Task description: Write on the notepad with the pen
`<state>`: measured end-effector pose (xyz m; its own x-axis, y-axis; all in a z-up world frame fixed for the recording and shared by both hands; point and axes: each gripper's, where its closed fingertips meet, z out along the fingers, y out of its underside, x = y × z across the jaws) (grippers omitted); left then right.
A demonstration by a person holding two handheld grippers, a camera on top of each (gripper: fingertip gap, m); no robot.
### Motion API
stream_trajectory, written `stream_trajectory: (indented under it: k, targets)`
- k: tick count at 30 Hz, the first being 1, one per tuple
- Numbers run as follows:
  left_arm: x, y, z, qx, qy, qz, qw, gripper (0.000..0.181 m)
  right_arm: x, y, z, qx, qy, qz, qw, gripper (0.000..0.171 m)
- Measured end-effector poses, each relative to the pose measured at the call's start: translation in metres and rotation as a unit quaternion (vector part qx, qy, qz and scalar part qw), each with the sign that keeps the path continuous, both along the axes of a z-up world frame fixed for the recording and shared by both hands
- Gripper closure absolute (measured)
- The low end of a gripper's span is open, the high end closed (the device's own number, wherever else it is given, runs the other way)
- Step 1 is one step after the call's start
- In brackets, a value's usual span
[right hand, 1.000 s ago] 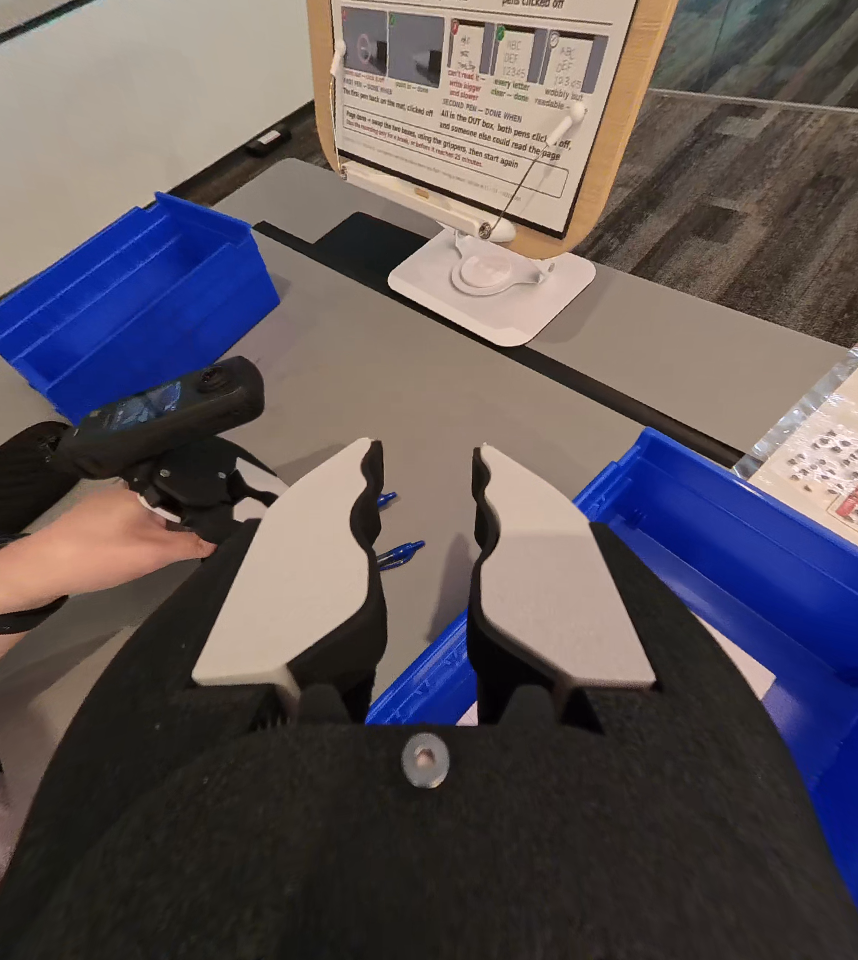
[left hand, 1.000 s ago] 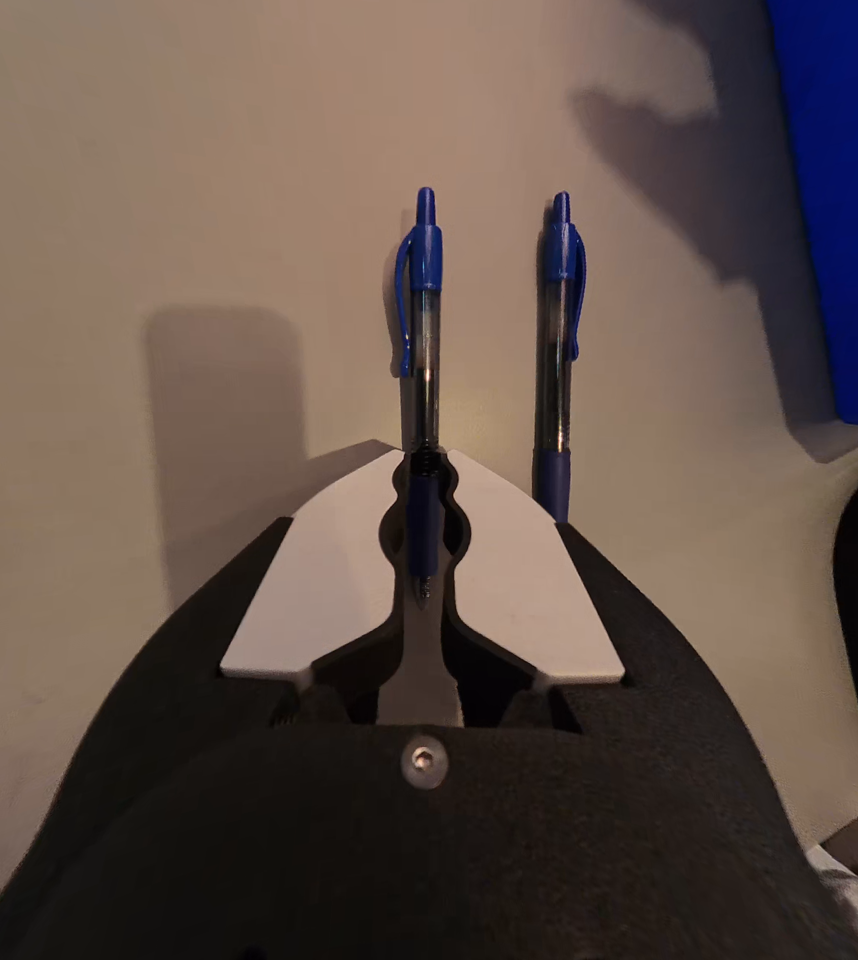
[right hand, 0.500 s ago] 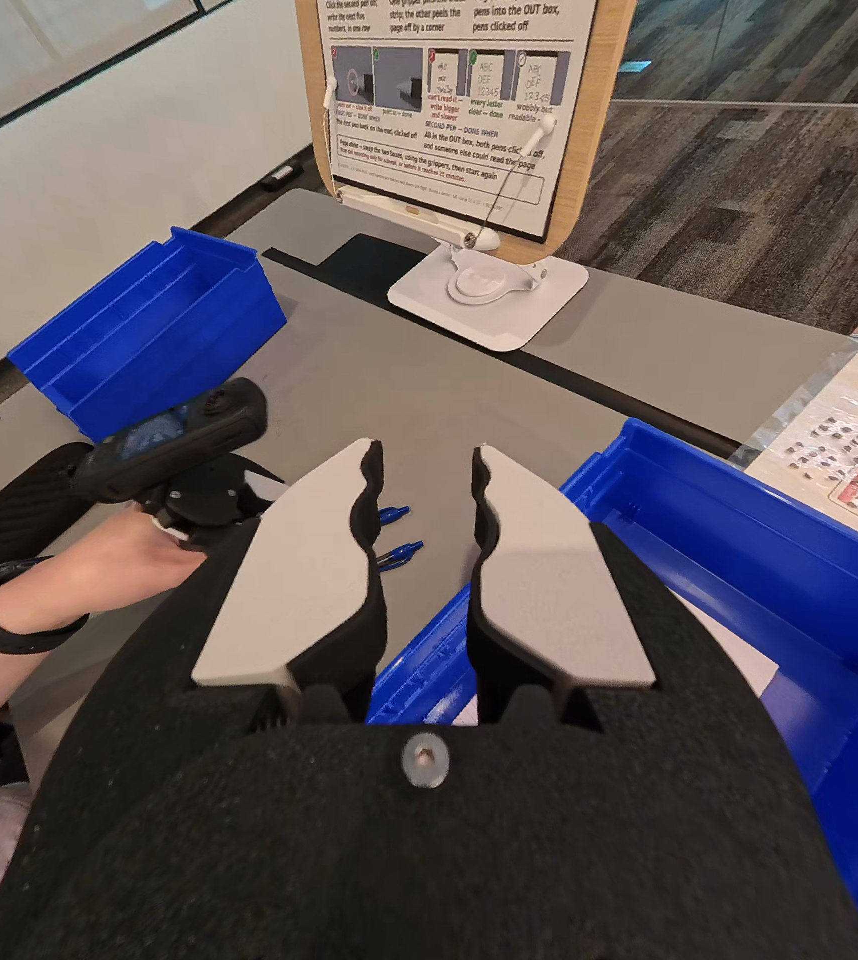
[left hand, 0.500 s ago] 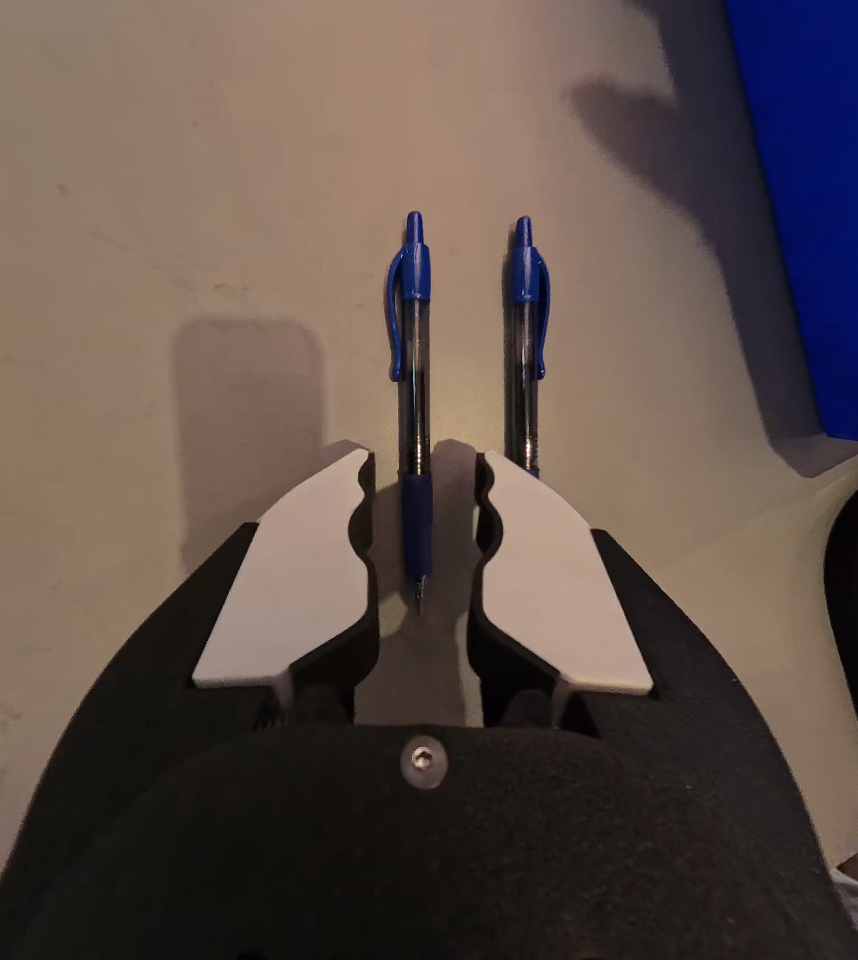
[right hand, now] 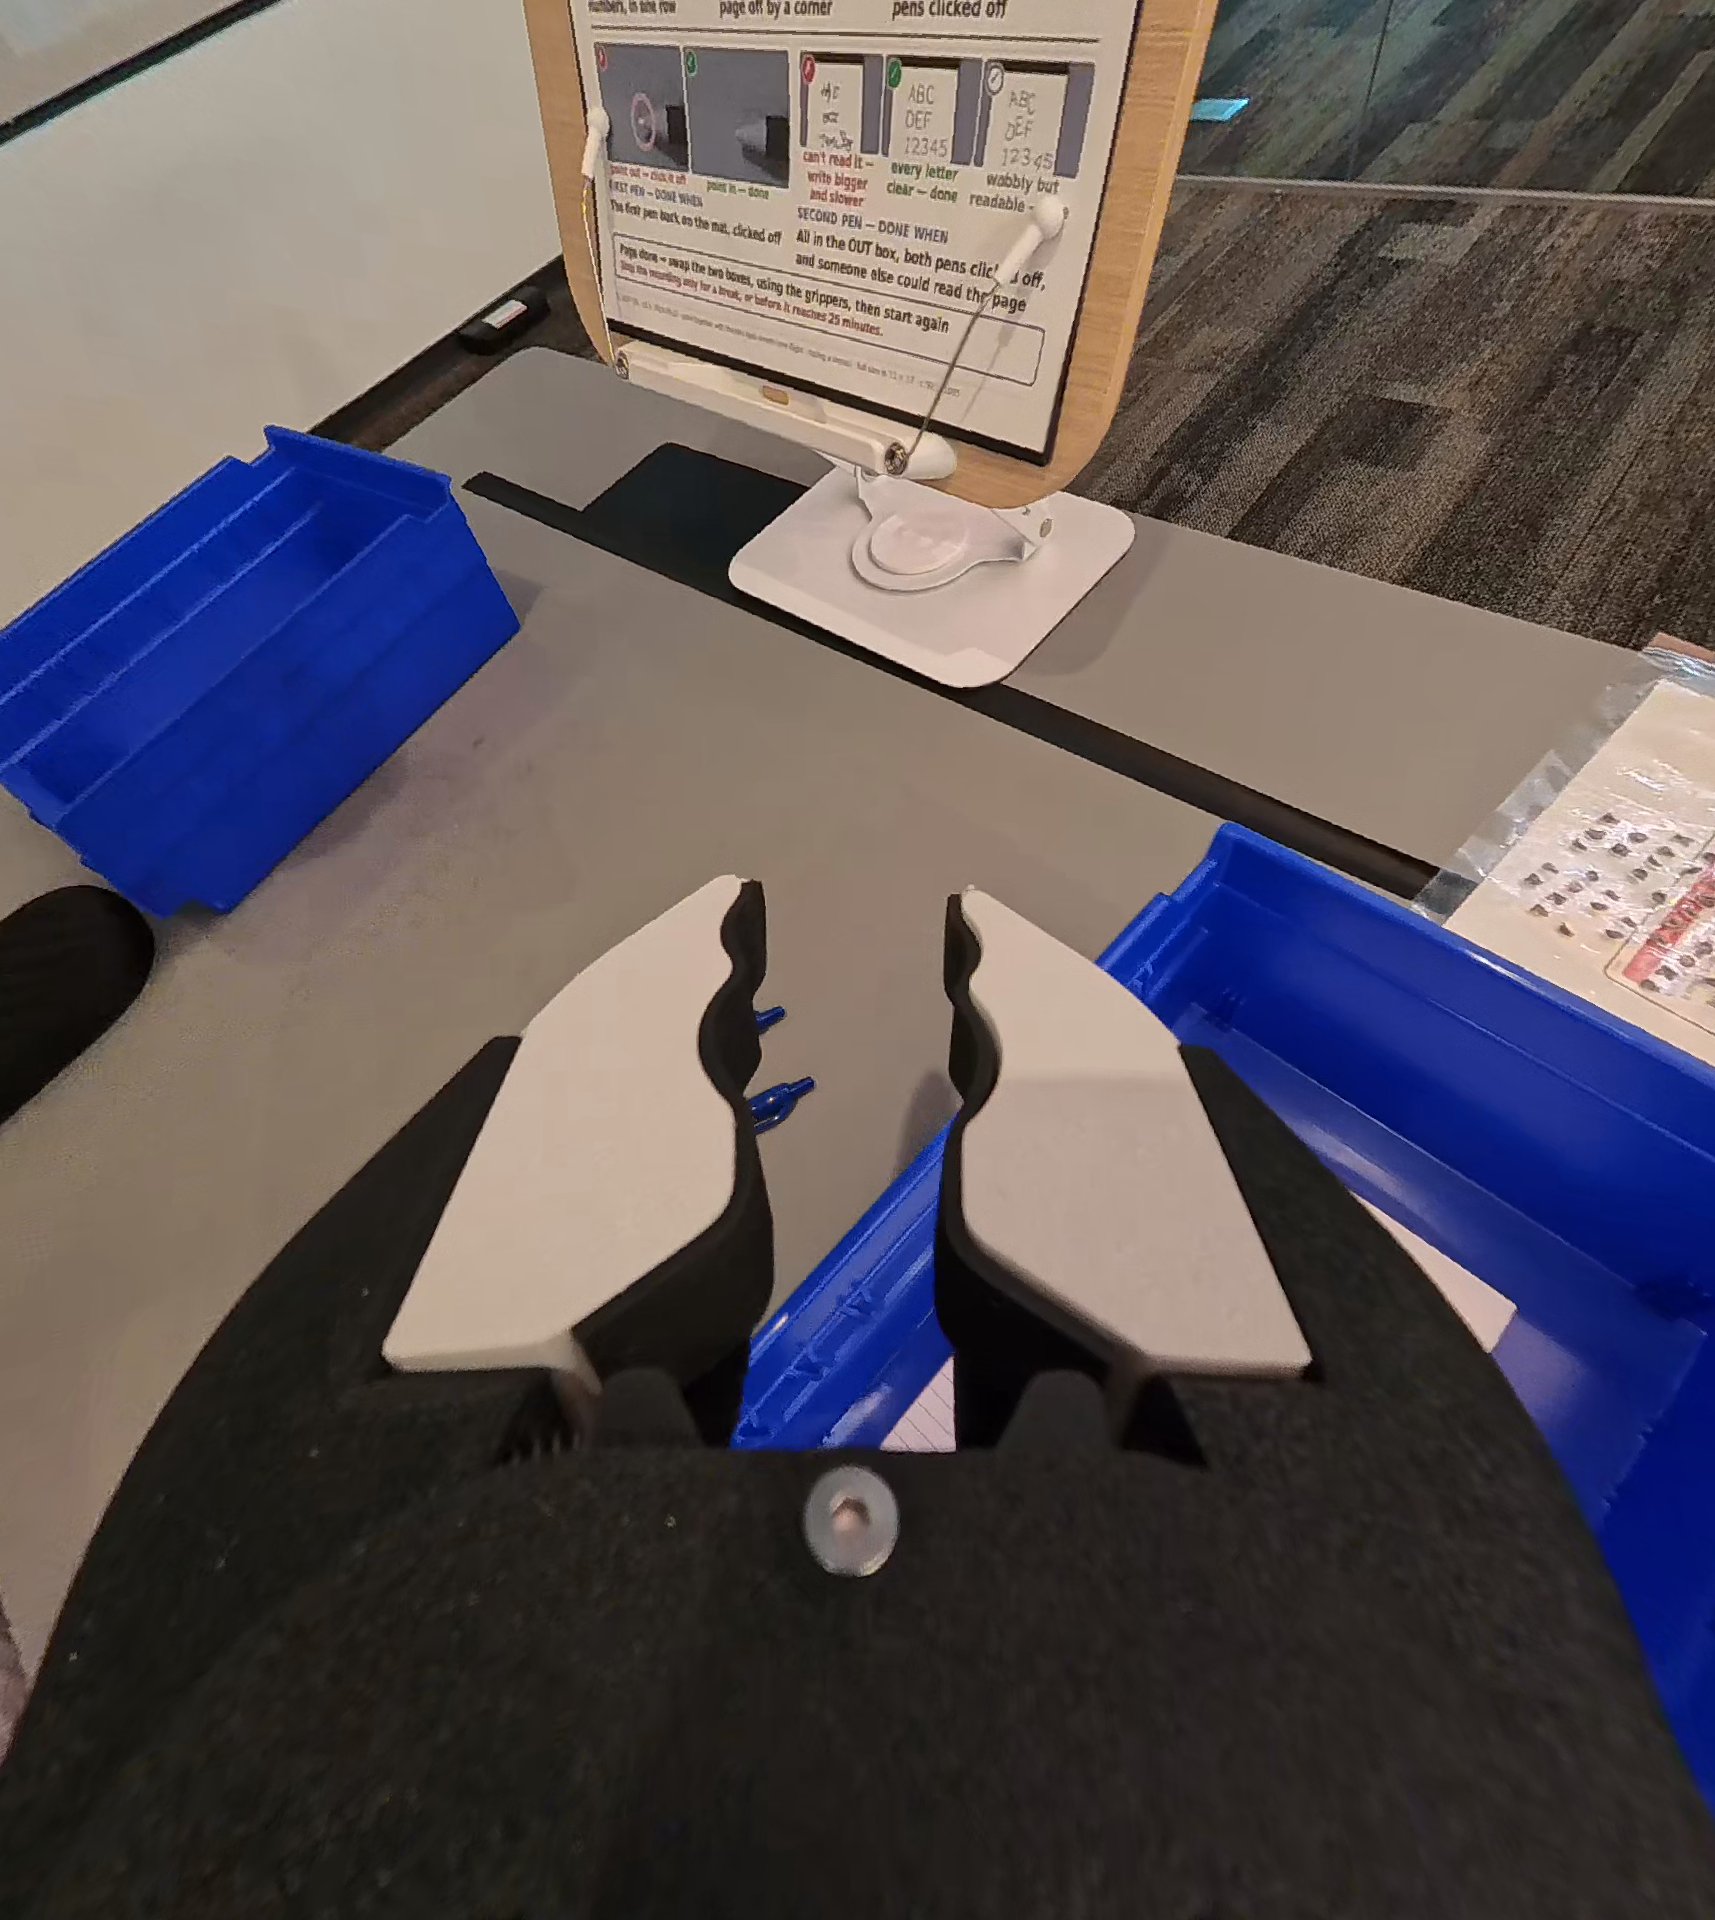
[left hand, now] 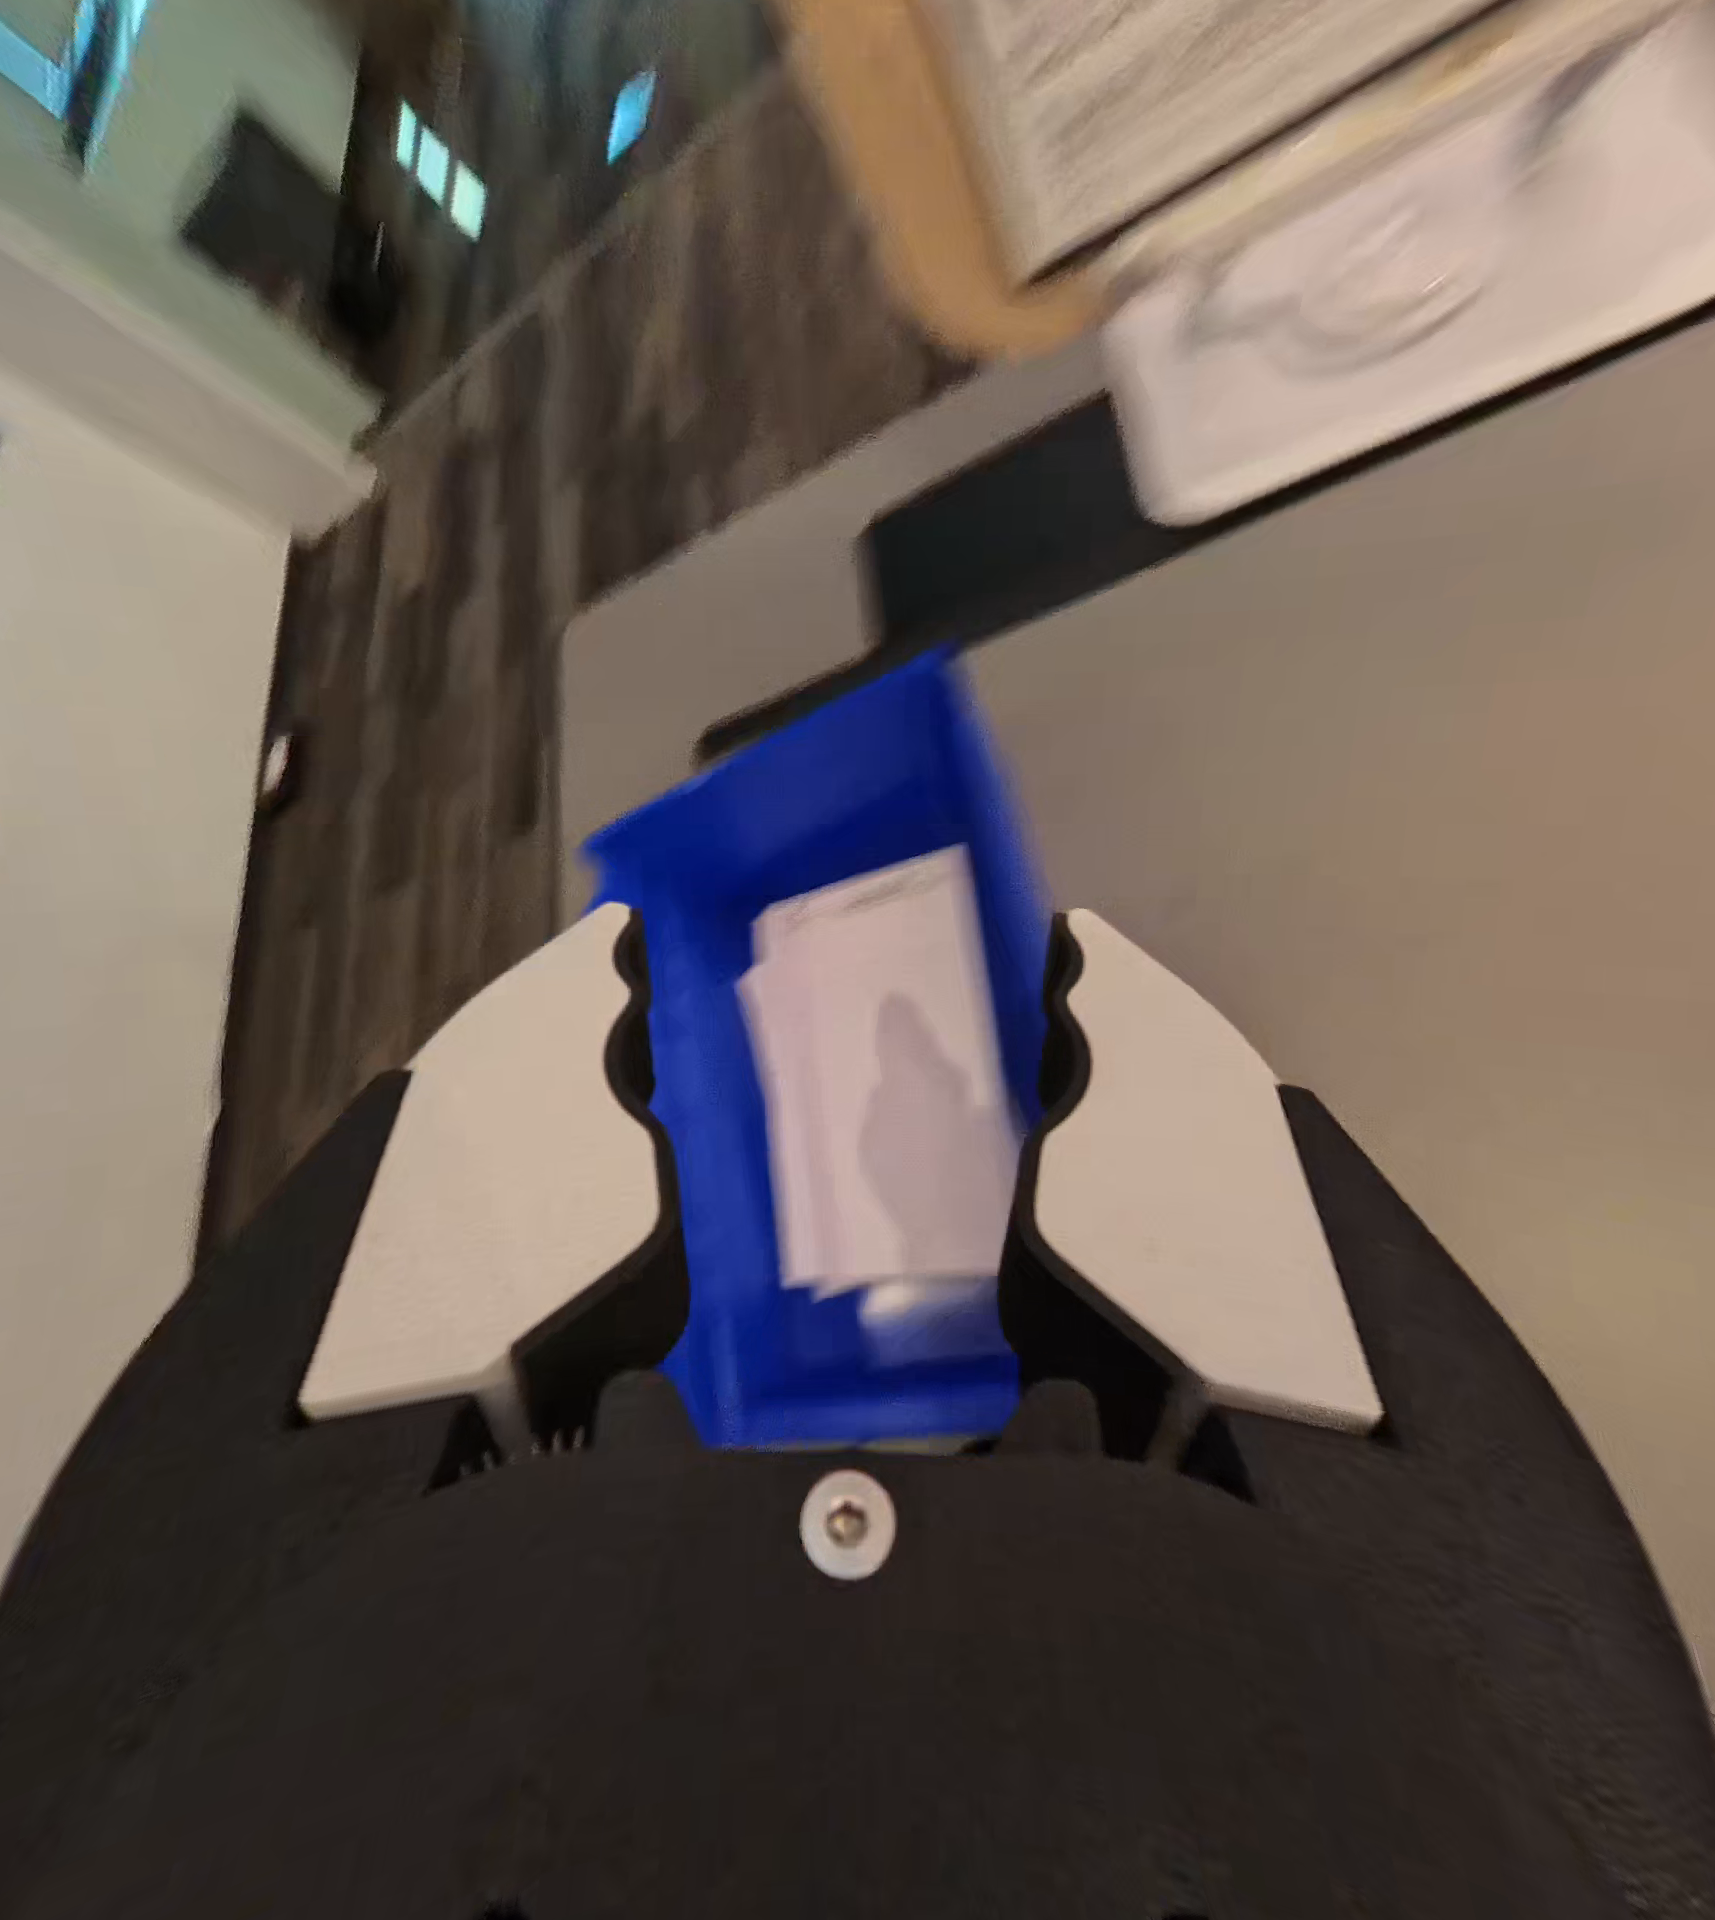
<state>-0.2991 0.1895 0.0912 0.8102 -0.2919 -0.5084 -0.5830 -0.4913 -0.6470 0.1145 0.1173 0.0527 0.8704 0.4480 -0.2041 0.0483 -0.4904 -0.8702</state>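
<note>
Printed instruction board (right hand: 837, 208) with wooden rim seen standing on white base at far table edge; its wording left unquoted. Laminated printed sheet (right hand: 1684, 883) seen at right.

Left gripper (left hand: 837, 961): fingers spread wide, nothing held; view motion-blurred, blue plastic bin (left hand: 697, 1039) framed between fingers, white notepad (left hand: 884, 1081) lying inside.

Right gripper (right hand: 853, 904): fingers moderately apart, nothing held. Two blue pens (right hand: 780, 1096) lying on grey table (right hand: 728, 790), mostly hidden behind left finger. Second blue bin (right hand: 1455, 1060) just right of pens.
</note>
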Motion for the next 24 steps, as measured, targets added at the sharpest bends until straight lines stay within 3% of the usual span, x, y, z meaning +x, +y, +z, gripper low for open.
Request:
stream_trajectory:
  k: [3, 6, 9, 14, 24]
  targets:
    - [-0.090, 0.031, -0.027, -0.074, 0.023, 0.100, 0.992, 0.107, -0.007, 0.003, -0.005, -0.008, -0.014, 0.004, 1.000, 0.139]
    - [-0.115, 0.046, -0.086, -0.155, 0.008, 0.119, 0.981, 0.101, -0.015, 0.006, -0.011, -0.019, -0.029, 0.012, 0.999, 0.138]
    - [-0.107, 0.050, -0.141, -0.217, -0.039, 0.113, 0.969, 0.100, -0.020, 0.008, -0.016, -0.026, -0.038, 0.018, 0.999, 0.138]
    - [-0.097, 0.059, -0.189, -0.246, -0.040, 0.118, 0.961, 0.101, -0.019, 0.008, -0.016, -0.028, -0.037, 0.016, 0.999, 0.137]
    - [-0.098, 0.062, -0.227, -0.292, 0.026, 0.136, 0.946, 0.101, -0.006, 0.010, -0.020, -0.036, -0.023, 0.003, 0.999, 0.137]
